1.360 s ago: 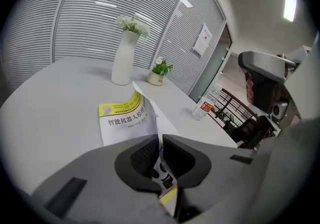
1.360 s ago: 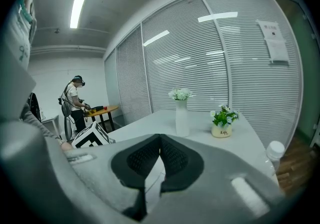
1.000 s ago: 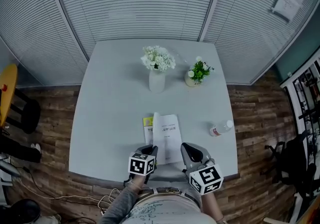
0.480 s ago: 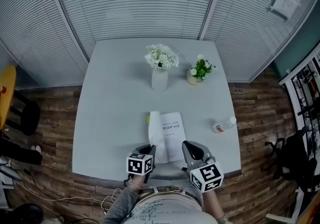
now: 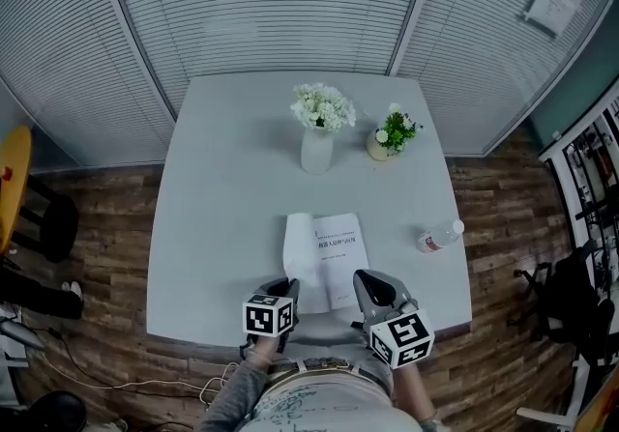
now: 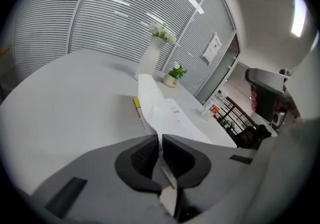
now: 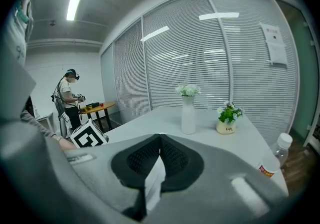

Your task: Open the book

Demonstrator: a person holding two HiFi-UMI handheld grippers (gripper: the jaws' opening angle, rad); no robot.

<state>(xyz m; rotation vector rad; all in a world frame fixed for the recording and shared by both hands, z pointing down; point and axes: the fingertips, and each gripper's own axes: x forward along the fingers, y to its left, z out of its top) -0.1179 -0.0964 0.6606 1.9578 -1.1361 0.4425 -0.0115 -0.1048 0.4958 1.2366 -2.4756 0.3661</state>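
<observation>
**Figure. Opening the book: the leaf held partway over.**

- **Bench** [image 5: 222,188]: pale grey, and it carries everything below.
- **Book** [image 5: 337,256]: lies at the near edge of the bench, just beyond my two grippers. A printed white page faces up, and a strip of yellow shows along its left side.
- **Raised leaf** [image 5: 296,248]: a white sheet standing up along the book's left side and curling.
- **Vase of white flowers** [image 5: 318,135] and **small potted plant** [image 5: 391,137]: on the far part of the bench, well apart from the book.
- **Bottle** [image 5: 439,238]: lying on its side to the right of the book.
- **Left gripper** [image 6: 159,140]: my jaws are closed on the near edge of the raised leaf.
- **Right gripper** [image 7: 160,140]: my jaws are closed on a thin white sheet at the book's near right corner.

I judge the step in hand to be turning the leaf, which is lifted but not yet laid down. The next move calls for carrying the leaf leftward over the spine and setting it flat. The right jaws should steady the rest, and the pull should stay light so the paper does not tear.
</observation>
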